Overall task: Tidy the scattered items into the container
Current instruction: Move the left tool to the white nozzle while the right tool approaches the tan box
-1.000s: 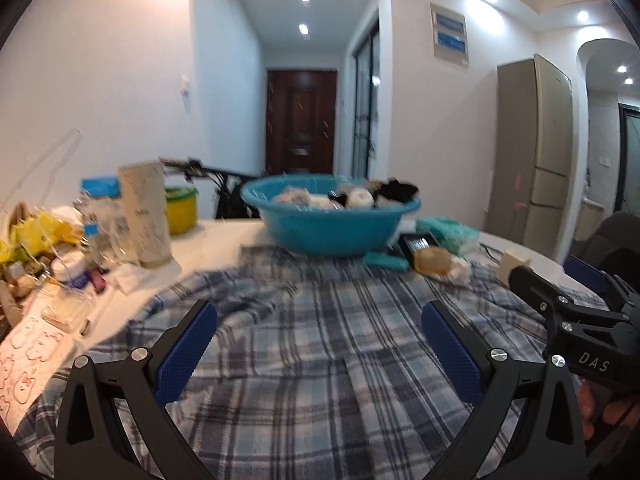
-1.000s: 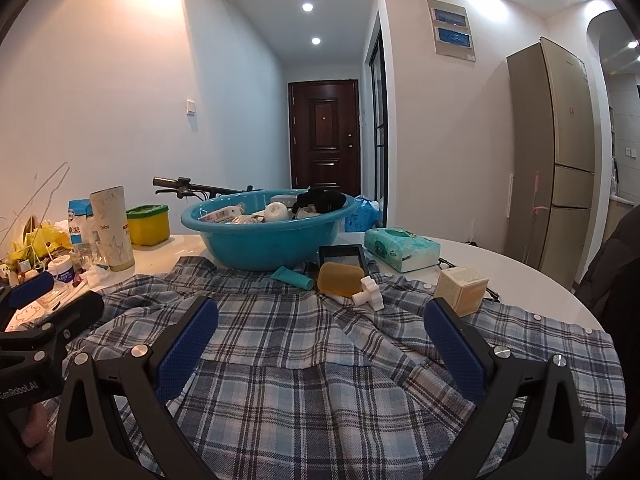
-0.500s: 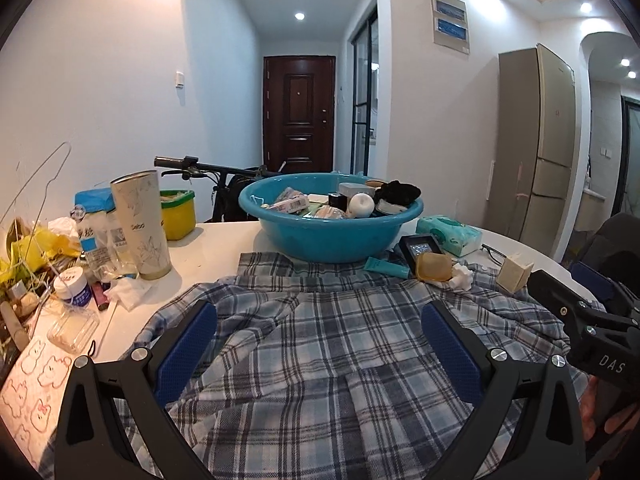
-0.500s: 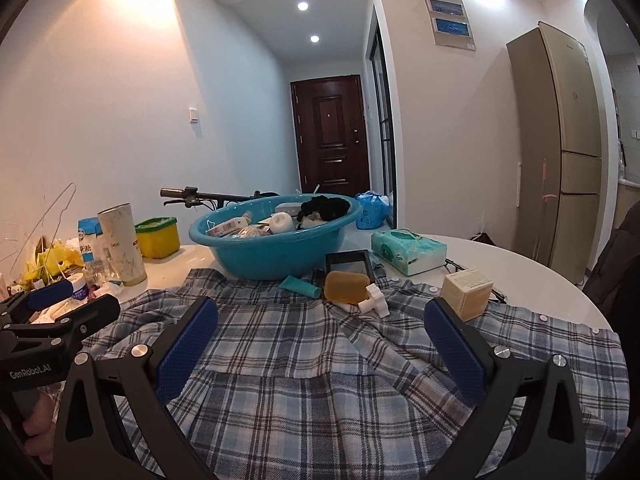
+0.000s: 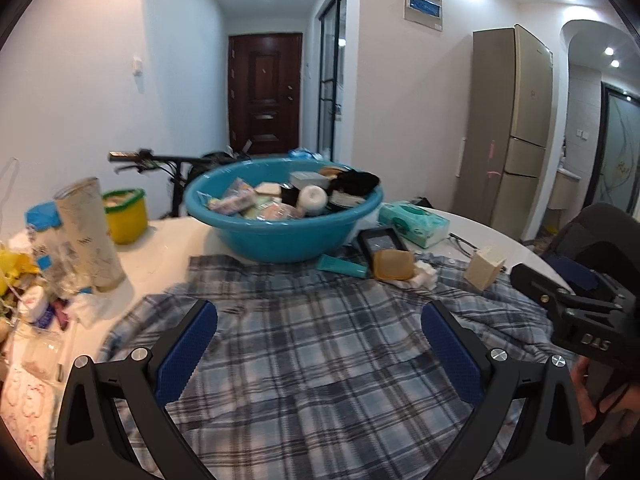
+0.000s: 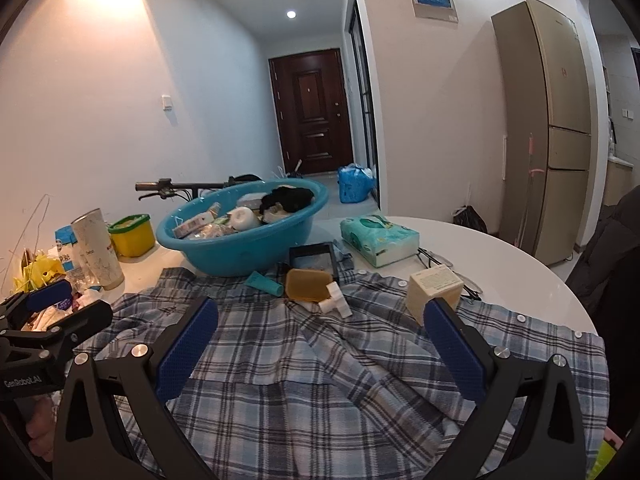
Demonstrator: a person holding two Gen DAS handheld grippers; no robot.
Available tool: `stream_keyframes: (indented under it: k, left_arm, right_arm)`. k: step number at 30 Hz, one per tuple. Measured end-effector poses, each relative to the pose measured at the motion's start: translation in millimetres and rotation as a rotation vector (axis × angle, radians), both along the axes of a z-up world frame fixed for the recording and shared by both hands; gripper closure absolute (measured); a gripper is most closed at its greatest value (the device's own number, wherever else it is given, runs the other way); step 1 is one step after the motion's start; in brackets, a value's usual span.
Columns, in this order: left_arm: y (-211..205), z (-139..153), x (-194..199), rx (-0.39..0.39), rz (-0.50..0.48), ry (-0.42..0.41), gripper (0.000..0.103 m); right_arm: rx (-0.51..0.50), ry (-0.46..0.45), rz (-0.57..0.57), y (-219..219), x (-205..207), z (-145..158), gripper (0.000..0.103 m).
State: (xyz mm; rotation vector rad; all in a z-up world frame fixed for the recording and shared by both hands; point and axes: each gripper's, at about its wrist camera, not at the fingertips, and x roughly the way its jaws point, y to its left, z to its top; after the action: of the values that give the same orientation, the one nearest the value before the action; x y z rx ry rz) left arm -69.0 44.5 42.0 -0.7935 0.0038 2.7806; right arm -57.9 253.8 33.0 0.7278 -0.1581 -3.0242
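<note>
A blue basin point(image 5: 280, 236) point(image 6: 240, 248) holding several small items stands at the back of a white round table point(image 6: 500, 256). A plaid shirt point(image 5: 320, 360) point(image 6: 320, 368) lies spread in front of it. On the shirt's far edge lie a teal tube point(image 5: 340, 266) point(image 6: 264, 283), a dark flat case point(image 5: 378, 242) point(image 6: 314, 256), a tan soap bar point(image 5: 394, 265) point(image 6: 308, 285), a white piece point(image 6: 335, 300) and a beige box point(image 5: 484, 268) point(image 6: 434, 288). My left gripper point(image 5: 318, 340) and right gripper point(image 6: 320, 340) hover open above the shirt, holding nothing.
A green tissue pack point(image 5: 414, 220) point(image 6: 378, 240) lies right of the basin. A tall cup point(image 5: 90, 236), a yellow tub point(image 5: 124, 216) and cluttered small things point(image 5: 36, 300) fill the table's left side. A fridge point(image 6: 548, 128) and a door point(image 6: 312, 112) stand behind.
Both grippers have risen and tilted, so the basin's contents show from above. Both stay open over the shirt, and nothing on the table has moved.
</note>
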Motion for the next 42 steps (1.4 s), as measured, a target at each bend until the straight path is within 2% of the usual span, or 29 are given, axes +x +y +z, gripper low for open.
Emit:
stream_keyframes:
  k: [4, 6, 10, 15, 20, 31, 35, 40, 42]
  left_arm:
    - [7.6, -7.6, -15.8, 0.05, -0.048, -0.087, 0.0]
    - [13.8, -9.0, -19.9, 0.041, -0.05, -0.087, 0.0]
    - [29.5, -11.7, -28.6, -0.009, -0.063, -0.088, 0.0]
    - [48.0, -17.7, -41.9, -0.094, -0.062, -0.078, 0.0]
    - [58.5, -24.2, -63.3, -0.043, -0.111, -0.142, 0.0]
    - [96.5, -33.1, -91.1, -0.09, -0.162, -0.156, 0.0]
    - [112.5, -38.4, -101.3, -0.074, -0.183, -0.183, 0.001]
    - [134.3, -48.9, -117.5, -0.099, -0.194, -0.211, 0.008]
    - [141.5, -53.6, -124.3, -0.093, -0.206, -0.253, 0.008]
  right_arm:
    - [-0.037, -0.057, -0.01, 19.6, -13.2, -4.0, 0.0]
    - [-0.033, -0.078, -0.018, 26.2, -19.0, -6.3, 0.0]
    - [0.01, -0.102, -0.013, 32.2, -27.8, -9.9, 0.0]
    - [0.017, -0.131, 0.001, 42.4, -40.7, -13.6, 0.001]
    - [0.063, -0.163, 0.013, 52.4, -51.5, -18.2, 0.003]
    - [0.071, -0.224, 0.023, 76.5, -81.7, -33.7, 0.008]
    - [0.063, -0.254, 0.02, 89.4, -93.5, -40.9, 0.014]
    - [0.064, -0.281, 0.024, 99.6, -105.3, -50.1, 0.014]
    - [0.069, -0.285, 0.022, 102.3, -108.9, -53.0, 0.014]
